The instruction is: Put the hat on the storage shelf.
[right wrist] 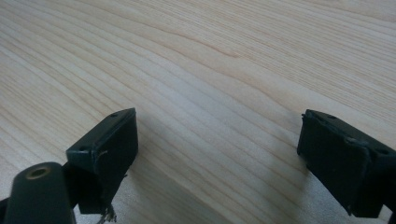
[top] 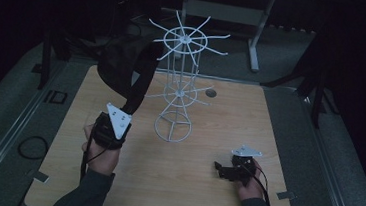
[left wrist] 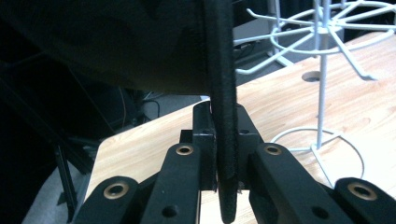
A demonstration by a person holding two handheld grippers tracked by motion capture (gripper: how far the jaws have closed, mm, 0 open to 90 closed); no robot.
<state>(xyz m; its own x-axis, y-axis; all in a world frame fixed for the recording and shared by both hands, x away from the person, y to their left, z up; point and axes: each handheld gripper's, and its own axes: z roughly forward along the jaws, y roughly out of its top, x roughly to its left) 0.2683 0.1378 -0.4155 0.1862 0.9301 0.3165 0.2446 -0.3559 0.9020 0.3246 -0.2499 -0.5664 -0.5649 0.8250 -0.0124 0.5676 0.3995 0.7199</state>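
There, the left gripper [left wrist: 223, 140] clenched a black strap [left wrist: 223, 93] rising between its jaws toward the white wire rack [top: 178, 82]; the right gripper [right wrist: 217, 154] hung released over the table [right wrist: 210, 56].

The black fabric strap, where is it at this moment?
In the high view the black fabric strap is left of the white wire rack, running up from the left gripper, whose jaws clamp it, to a dark bag.

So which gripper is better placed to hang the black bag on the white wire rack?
Left. The left gripper is shut on the black strap of the bag, lifted beside the rack. The right gripper sits open and low over the table, holding nothing.
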